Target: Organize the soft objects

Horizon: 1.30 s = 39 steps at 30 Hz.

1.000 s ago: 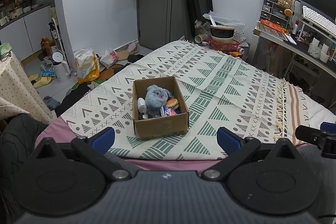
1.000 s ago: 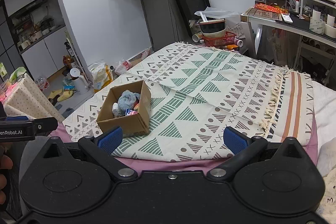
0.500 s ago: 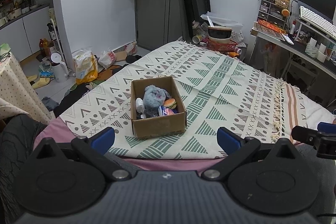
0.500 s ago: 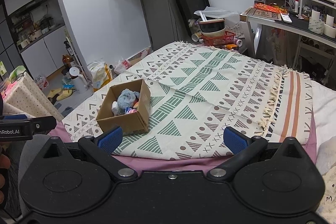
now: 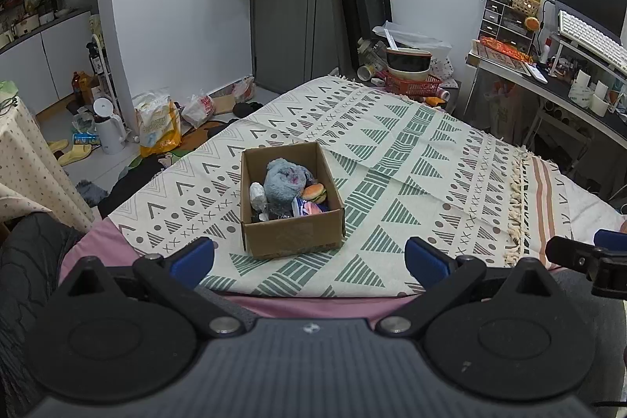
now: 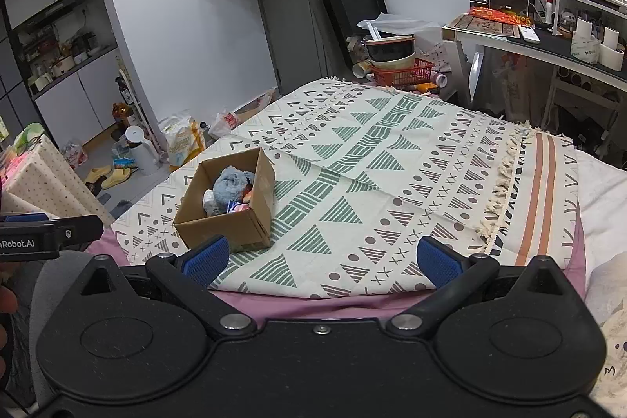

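Observation:
A brown cardboard box sits on the patterned bedspread near the bed's front edge. Inside lie a grey-blue plush toy, a small burger toy, a white item and other small soft things. My left gripper is open, held back from the bed with the box just beyond its fingers. My right gripper is also open, with the box ahead to its left. Neither holds anything.
A desk with keyboard and clutter stands to the right. A red basket with bowls sits past the bed's far end. Bags, a white kettle and slippers litter the floor at left. A dotted tablecloth hangs at the far left.
Both grippers have drawn slightly back and up from the bed, so the box looks a little farther away. Both stay open and empty.

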Available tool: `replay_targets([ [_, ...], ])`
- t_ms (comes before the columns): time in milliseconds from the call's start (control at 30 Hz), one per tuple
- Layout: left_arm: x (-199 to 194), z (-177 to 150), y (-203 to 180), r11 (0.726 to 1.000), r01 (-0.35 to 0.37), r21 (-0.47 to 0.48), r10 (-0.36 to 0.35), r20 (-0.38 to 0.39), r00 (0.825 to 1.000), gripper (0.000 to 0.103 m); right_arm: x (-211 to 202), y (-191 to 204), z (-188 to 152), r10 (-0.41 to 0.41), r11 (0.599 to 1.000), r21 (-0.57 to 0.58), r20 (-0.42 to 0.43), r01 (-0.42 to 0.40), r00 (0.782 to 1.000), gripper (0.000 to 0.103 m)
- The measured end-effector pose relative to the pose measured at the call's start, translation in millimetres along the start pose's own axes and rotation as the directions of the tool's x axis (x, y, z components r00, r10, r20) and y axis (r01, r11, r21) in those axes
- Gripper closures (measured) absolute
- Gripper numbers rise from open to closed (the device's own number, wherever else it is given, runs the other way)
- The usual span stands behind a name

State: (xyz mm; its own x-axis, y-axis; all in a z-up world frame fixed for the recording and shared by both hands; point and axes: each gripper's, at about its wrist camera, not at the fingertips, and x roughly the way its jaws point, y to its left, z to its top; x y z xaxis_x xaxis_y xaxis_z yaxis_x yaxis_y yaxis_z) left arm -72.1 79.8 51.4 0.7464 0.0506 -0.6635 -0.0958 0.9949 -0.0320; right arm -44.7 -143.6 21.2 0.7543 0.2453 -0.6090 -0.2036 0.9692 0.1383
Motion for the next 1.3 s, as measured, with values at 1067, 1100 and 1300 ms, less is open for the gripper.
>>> replay_targets([
  [1067,13,-5,0,1.0,-0.004,-0.02,0.004,-0.021,1.0,0.0,10,-3,-4,-0.019,1.0,0.008,-0.023,0.019,1.0,0.0],
  [1100,13,-5,0,1.0,-0.006,-0.019,0.005,-0.021,1.0,0.0,10,-2,-5,-0.019,1.0,0.011,-0.024,0.02,1.0,0.0],
  [1300,17,-5,0,1.0,-0.008,-0.013,0.008,-0.015,1.0,0.0,15,1,-6,-0.026,1.0,0.011,-0.029,0.026,0.999,0.0],
])
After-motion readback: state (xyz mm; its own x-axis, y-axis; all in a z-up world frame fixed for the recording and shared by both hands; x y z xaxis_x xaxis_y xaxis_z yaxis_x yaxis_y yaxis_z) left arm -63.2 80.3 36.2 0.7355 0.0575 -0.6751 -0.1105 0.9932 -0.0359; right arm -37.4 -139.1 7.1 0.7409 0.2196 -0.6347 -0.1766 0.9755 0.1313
